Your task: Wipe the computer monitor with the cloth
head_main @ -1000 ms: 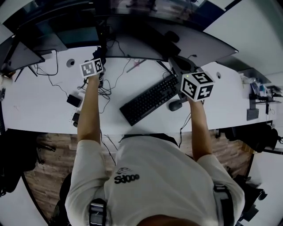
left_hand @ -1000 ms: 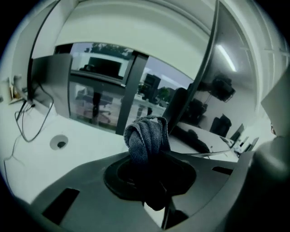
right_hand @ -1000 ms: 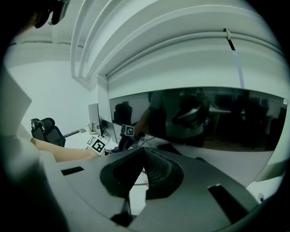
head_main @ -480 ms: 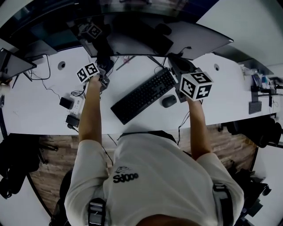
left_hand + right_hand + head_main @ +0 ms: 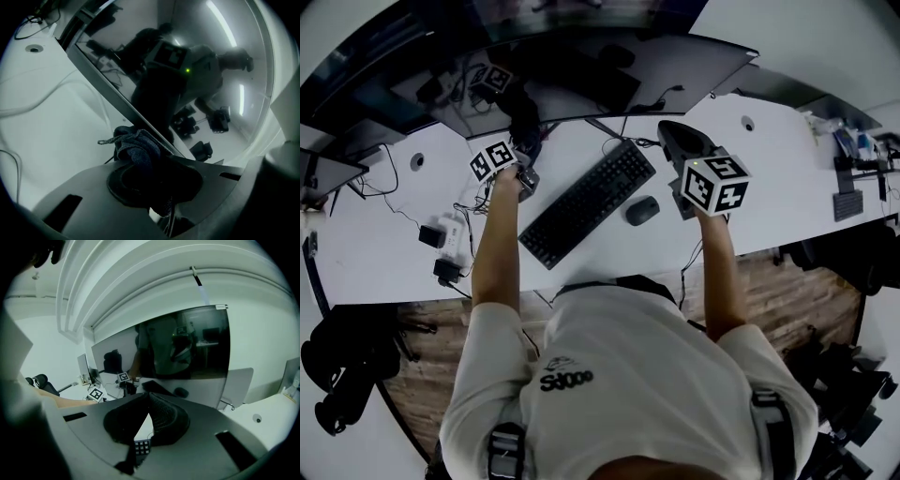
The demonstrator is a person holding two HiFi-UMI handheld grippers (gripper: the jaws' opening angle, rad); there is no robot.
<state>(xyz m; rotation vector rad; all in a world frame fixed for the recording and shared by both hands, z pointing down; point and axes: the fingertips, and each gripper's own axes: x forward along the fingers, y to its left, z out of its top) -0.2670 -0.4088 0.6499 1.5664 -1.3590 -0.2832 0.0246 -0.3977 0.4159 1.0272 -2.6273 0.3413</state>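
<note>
I am pinching the bunched cloth (image 5: 138,147) in my left hand-held gripper (image 5: 523,176), jaws clamped tight on it. I am holding it right by the monitor's (image 5: 197,70) lower edge, toward the bench's (image 5: 375,234) back edge, probably so the wad can rub the glass. My right hand-held gripper (image 5: 149,399) is hovering closed and empty over the keyboard (image 5: 586,202), clear of the screen.

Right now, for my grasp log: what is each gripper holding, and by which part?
The left gripper grips the cloth by a bunched fold; the right gripper holds nothing.

White desk (image 5: 773,164) with black keyboard (image 5: 586,202) and mouse (image 5: 642,210)
</note>
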